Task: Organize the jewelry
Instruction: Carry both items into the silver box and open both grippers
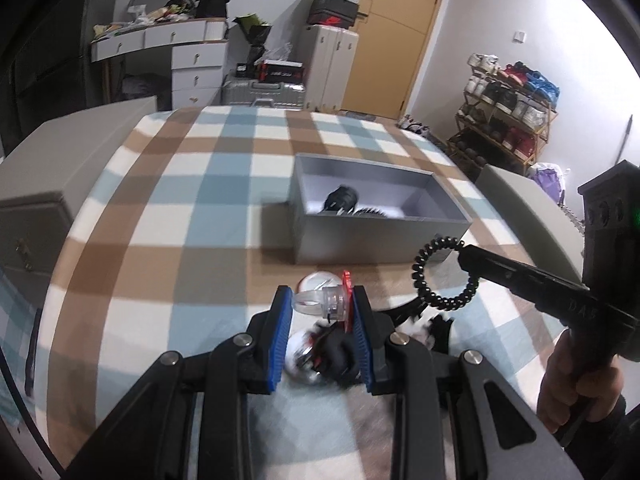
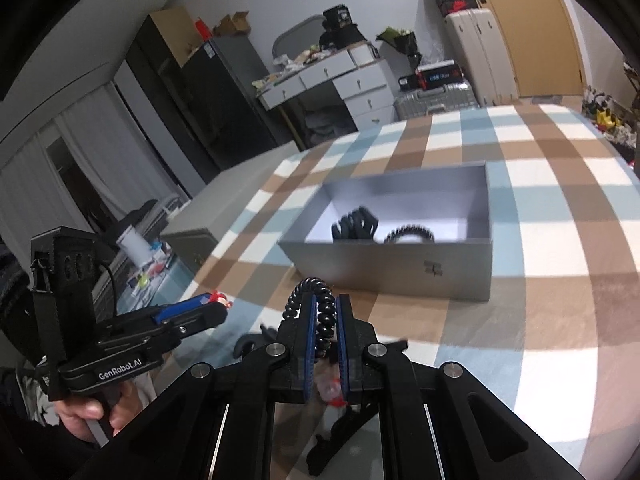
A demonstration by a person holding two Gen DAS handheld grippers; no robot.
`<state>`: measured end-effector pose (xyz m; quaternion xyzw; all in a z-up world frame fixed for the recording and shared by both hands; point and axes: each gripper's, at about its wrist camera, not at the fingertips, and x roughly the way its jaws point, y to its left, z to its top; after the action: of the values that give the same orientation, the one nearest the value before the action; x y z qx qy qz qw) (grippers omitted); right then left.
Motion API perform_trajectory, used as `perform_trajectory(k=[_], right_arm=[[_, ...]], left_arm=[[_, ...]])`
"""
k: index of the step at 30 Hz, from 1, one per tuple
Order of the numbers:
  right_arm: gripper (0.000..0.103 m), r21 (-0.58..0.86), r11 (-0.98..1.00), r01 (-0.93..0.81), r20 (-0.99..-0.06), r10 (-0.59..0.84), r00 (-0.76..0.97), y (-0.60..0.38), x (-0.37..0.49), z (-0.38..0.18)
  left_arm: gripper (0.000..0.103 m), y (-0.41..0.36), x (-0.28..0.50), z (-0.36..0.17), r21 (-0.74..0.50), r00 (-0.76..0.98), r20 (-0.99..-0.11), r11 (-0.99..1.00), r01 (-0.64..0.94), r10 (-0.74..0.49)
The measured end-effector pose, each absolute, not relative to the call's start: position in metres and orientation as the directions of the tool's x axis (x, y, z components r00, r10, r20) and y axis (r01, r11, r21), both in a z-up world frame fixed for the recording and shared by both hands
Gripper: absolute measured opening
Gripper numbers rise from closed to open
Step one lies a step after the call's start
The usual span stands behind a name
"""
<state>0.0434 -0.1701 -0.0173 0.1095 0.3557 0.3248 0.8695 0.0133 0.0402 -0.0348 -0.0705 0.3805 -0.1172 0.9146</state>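
Left gripper [image 1: 320, 304] clamped on a clear ring [image 1: 320, 298]; right gripper [image 2: 324, 320] clenched on a black coil band [image 2: 326, 312].

Table [image 1: 168, 208] covered in blue, brown and white checked cloth. Open grey box [image 1: 376, 240] sits on it; small jumbled accessories [image 1: 320, 356] lie near its front.

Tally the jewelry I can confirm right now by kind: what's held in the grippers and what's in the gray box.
Black spiral coil bands: 2, one in the right gripper, one in the gray box
Clear ring with red piece: 1, in the left gripper
Black chunky item in box: 1
Total: 4
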Motion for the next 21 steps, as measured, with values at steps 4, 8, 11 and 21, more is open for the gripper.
perform_trajectory(k=[4, 8, 11, 21], right_arm=[[0.009, 0.438, 0.753, -0.491, -0.51, 0.658, 0.555, -0.177, 0.052, -0.006], [0.009, 0.447, 0.749, -0.49, -0.488, 0.663, 0.568, -0.183, 0.062, 0.002], [0.009, 0.442, 0.752, -0.489, -0.479, 0.658, 0.58, -0.185, 0.073, 0.007], [0.009, 0.387, 0.788, -0.479, -0.502, 0.615, 0.608, -0.177, 0.111, 0.017]], left_arm=[[0.024, 0.033, 0.028, -0.029, -0.22, 0.69, -0.666, 0.958, 0.184, -0.285], [0.024, 0.031, 0.046, -0.025, -0.223, 0.694, -0.658, 0.955, 0.194, -0.294], [0.024, 0.028, 0.053, -0.022, -0.221, 0.697, -0.652, 0.954, 0.203, -0.299], [0.024, 0.008, 0.092, -0.013, -0.223, 0.669, -0.658, 0.938, 0.265, -0.346]])
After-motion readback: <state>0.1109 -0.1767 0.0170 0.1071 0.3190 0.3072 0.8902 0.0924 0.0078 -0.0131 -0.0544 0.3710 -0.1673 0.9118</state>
